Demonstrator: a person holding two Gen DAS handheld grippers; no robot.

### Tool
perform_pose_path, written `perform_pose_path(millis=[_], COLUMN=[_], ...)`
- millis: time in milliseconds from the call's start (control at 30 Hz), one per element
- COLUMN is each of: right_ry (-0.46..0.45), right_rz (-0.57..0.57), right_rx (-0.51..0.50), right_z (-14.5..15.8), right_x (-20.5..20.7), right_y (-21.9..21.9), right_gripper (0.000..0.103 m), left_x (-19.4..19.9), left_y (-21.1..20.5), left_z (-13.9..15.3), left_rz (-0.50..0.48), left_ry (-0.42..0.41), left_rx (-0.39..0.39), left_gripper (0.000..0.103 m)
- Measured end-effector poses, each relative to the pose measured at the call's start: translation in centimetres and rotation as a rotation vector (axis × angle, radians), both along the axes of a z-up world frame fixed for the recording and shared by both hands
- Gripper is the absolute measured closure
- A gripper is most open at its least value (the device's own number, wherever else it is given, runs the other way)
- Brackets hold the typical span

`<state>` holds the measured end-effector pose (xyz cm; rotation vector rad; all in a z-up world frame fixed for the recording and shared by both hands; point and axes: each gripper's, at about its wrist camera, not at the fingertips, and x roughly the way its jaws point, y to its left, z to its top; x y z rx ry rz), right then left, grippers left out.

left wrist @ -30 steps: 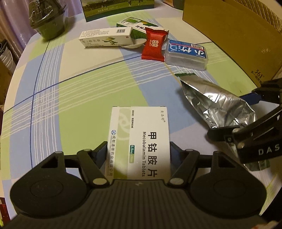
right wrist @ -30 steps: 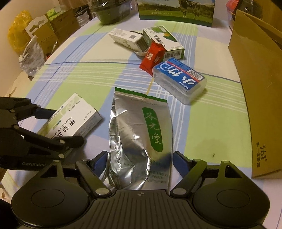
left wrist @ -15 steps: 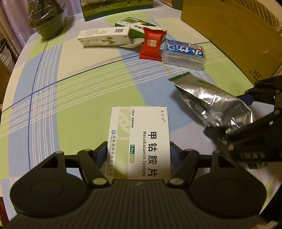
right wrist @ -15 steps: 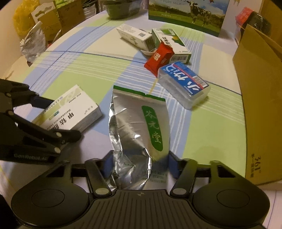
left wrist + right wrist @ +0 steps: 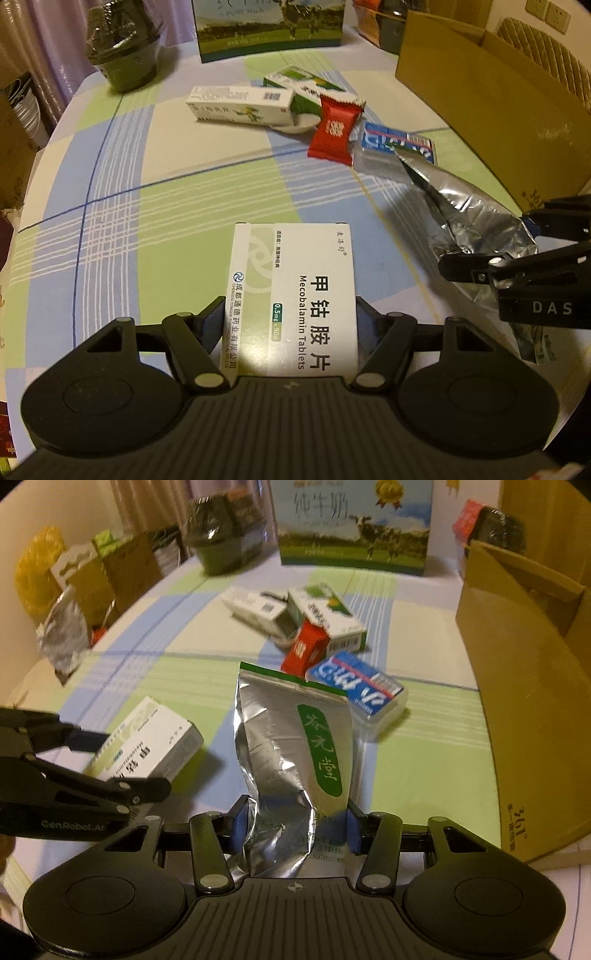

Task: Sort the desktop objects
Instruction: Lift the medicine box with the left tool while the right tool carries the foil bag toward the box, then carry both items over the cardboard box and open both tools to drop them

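The tabletop (image 5: 110, 206), covered in a blue, green and cream checked cloth, carries everything. A big brown cardboard box (image 5: 524, 672) stands along its right side, and a milk carton case (image 5: 354, 524) printed with cows stands at the far edge, with a dark wrapped pot (image 5: 123, 59) to its left. The left gripper (image 5: 290, 325) has its jaws clenched on the near end of a white Mecobalamin Tablets box (image 5: 295, 288), which juts forward over the cloth. The right gripper (image 5: 293, 830) has its jaws pinched on the crumpled lower end of a silver foil pouch (image 5: 291, 738) with a green label, its sealed top pointing away and raised off the cloth. Beyond the pouch lies a clear case with a blue label (image 5: 358, 688); a red candy wrapper (image 5: 334, 134) leans just beside it, against two white-and-green cartons (image 5: 240, 105).
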<state>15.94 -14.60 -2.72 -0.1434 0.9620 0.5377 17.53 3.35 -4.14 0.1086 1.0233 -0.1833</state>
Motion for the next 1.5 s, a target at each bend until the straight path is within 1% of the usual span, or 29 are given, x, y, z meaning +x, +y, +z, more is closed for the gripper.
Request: perform_pose_path(millis=[133, 333, 633, 867, 1100, 1300, 1500], right_ry=[-0.032, -0.062, -0.089, -0.148, -0.178, -0.204, -0.228], right_rz=[-0.041, -0.087, -0.122, -0.163, -0.182, -0.218, -0.253], right_rx=[0.034, 0.056, 0.089, 0.121, 0.114, 0.112, 0.124], right_z=[1.1, 2.0, 2.8, 4.3, 5.2, 6.2, 8.1], right_x=[0.0, -0.1, -0.7, -1.2, -1.3, -1.3, -0.6], right_y=[-0.5, -1.7, -2.9, -3.9, -4.4, -5.5, -6.6], right_gripper=[0.056, 0.056, 0.056, 0.056, 0.056, 0.056, 0.056], left_x=[-0.1, -0.2, -0.8, -1.0, -0.5, 0.2, 0.8], left_y=[-0.4, -1.2, -2.9, -3.9, -5.2, -6.5, -7.6], left_z=[1.3, 2.8, 4.7, 6.8, 8.4, 9.3, 10.6], left_rz=[0.013, 0.031, 0.026, 0.020, 0.011, -0.006, -0.021], left_ry=[-0.027, -0.054, -0.084, -0.124, -0.155, -0.173, -0.211], left_rx=[-0.009, -0.011, -0.025, -0.049, -0.074, -0.089, -0.089], left_gripper=[0.036, 0.036, 0.036, 0.036, 0.036, 0.036, 0.036])
